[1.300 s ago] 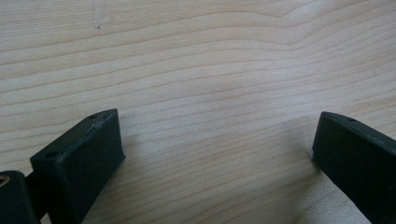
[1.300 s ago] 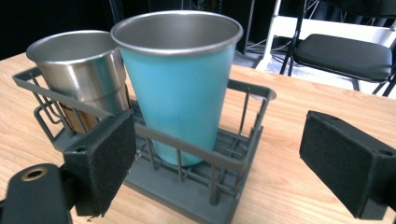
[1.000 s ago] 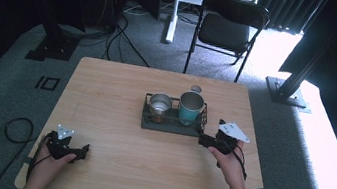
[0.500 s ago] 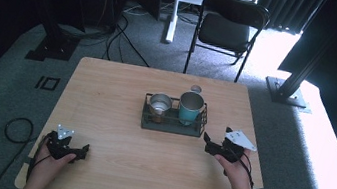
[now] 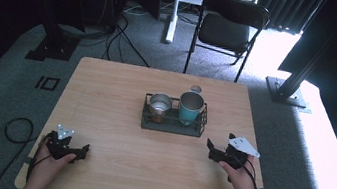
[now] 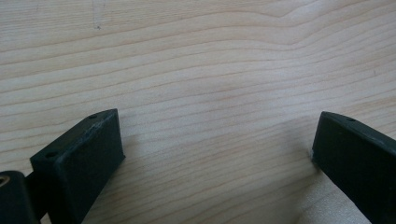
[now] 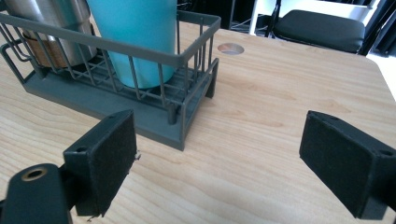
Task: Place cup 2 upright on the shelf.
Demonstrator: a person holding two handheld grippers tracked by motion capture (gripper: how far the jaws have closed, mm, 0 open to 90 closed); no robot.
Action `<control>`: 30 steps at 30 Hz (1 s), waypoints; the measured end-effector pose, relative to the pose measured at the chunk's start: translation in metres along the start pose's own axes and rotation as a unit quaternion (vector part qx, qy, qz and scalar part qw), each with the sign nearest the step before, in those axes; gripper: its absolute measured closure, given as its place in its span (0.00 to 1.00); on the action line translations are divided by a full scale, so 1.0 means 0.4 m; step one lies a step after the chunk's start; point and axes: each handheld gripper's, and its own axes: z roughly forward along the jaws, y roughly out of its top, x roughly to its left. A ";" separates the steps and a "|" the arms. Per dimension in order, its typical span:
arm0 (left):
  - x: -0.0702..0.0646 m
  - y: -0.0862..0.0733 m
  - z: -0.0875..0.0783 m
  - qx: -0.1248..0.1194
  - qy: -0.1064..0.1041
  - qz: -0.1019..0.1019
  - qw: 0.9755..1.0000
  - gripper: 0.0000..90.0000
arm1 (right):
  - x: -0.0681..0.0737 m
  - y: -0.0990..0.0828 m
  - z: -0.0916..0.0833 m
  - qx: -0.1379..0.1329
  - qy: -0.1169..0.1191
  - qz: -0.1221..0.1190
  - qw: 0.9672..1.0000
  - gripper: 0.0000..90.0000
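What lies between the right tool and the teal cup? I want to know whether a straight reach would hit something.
The wire rack does: the teal cup stands inside it, so its end wall rises between the open right tool and the cup's lower part. Bare table lies before the rack.

Table (image 5: 121, 92) pale wood, matt, grain lines plain; wire rack (image 7: 184, 56) grey, matt coated metal by the look; steel cup (image 7: 44, 14) brushed metal, soft sheen; teal cup (image 7: 135, 28) smooth, satin finish; left gripper (image 6: 215, 158) pads black, matt, smooth-edged; right gripper (image 7: 219, 158) pads black, fuzzy, foam-like texture.
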 end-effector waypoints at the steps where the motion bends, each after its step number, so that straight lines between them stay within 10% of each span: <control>1: 0.000 0.000 0.000 0.000 0.000 0.000 1.000 0.03 | -0.001 -0.004 -0.002 0.002 -0.001 0.000 1.000 0.12; 30: 0.000 0.000 0.000 0.000 0.000 0.000 1.000 0.03 | -0.050 -0.117 -0.049 0.077 -0.022 0.027 0.996 0.12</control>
